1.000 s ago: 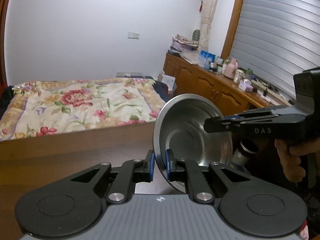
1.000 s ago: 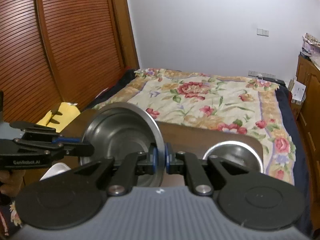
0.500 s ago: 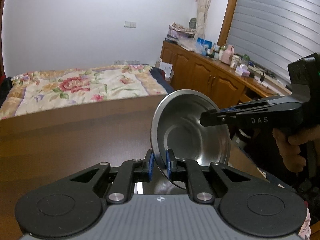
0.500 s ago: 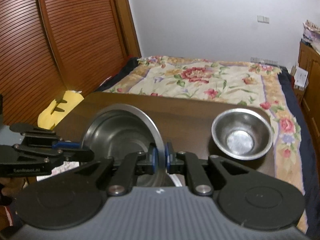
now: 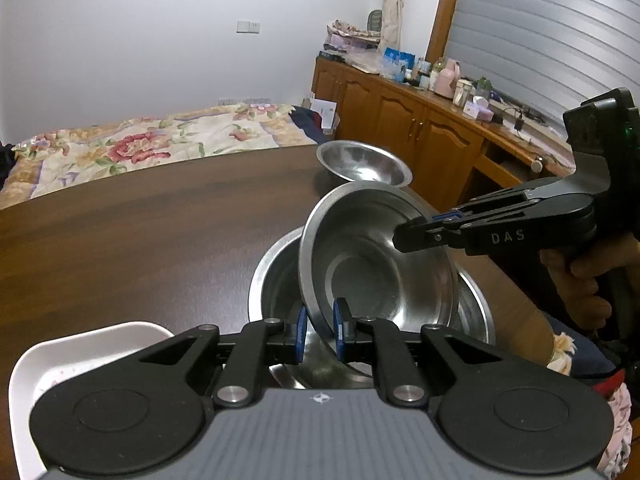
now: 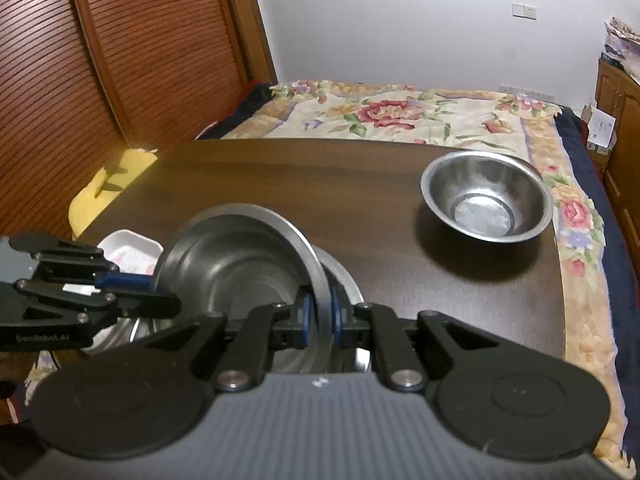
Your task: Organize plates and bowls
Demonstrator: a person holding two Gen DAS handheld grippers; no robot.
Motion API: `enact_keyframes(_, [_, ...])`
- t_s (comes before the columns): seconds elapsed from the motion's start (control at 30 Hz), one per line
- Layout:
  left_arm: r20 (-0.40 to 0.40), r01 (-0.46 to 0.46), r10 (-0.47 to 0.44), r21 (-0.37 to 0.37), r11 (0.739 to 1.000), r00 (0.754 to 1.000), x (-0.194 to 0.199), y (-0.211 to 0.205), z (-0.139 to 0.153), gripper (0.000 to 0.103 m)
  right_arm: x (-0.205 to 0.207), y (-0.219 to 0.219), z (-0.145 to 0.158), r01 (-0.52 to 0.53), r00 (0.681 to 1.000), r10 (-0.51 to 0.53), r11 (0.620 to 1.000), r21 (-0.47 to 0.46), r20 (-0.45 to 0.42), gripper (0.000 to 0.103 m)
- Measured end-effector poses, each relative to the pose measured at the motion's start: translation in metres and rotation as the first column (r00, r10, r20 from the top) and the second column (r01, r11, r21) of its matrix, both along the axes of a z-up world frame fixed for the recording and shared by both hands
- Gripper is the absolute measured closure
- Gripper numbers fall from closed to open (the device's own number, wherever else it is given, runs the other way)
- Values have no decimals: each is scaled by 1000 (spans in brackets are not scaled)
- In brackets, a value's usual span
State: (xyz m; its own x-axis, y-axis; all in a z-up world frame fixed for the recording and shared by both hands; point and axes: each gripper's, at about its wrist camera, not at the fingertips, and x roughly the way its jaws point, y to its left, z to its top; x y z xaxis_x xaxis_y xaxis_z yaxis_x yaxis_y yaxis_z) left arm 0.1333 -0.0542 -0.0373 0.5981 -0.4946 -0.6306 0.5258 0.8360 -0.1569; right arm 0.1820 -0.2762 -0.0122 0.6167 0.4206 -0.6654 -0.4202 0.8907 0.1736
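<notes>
A bedroom, with a floral bedspread (image 6: 404, 116) on the bed behind and a dark wooden desk (image 5: 140, 232) up front carrying the dishes. Along the far wall runs a low wooden cabinet (image 5: 404, 124) cluttered with bottles and boxes, and on the other side stand slatted wooden doors (image 6: 100, 40).

Both grippers are on the same steel bowl (image 5: 376, 256) — the left gripper (image 5: 320, 334) pinches its near rim between blue pads, and the right gripper (image 6: 320, 316) clamps the opposite rim, its black fingers reaching in from the side in the left wrist view. The bowl is tilted steeply, its opening turned toward the left gripper, and it hangs over a wider steel bowl (image 5: 272, 280) that sits flat on the desk; its lower edge dips inside the wider bowl's rim (whether metal touches metal there I cannot tell).

A second small steel bowl (image 6: 486, 198) stands upright by itself near the desk's far right edge, well apart from the pair. A white rectangular plate (image 5: 52, 360) lies on the desk just left of the wide bowl. A person's hand (image 5: 580, 280) grips the right gripper's handle.
</notes>
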Motion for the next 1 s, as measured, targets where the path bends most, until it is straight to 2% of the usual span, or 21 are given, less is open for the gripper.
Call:
enact_keyframes(0.47, [3,-6,6,36,999,1000,-1,-1,-12,88,0,7,-7,-40,999,41,997,-72,8,91])
enact_keyframes(0.7, [7,-23,23,15,1000,1000,0,3,-11,88,-3,18,-10,-83,996,88,983,-163,28,91])
enact_keyframes(1.0, [15,-37,38,-8,999,999,2,9,-6,88,-2,24,-12,-118,992,123,973,-200,11,90])
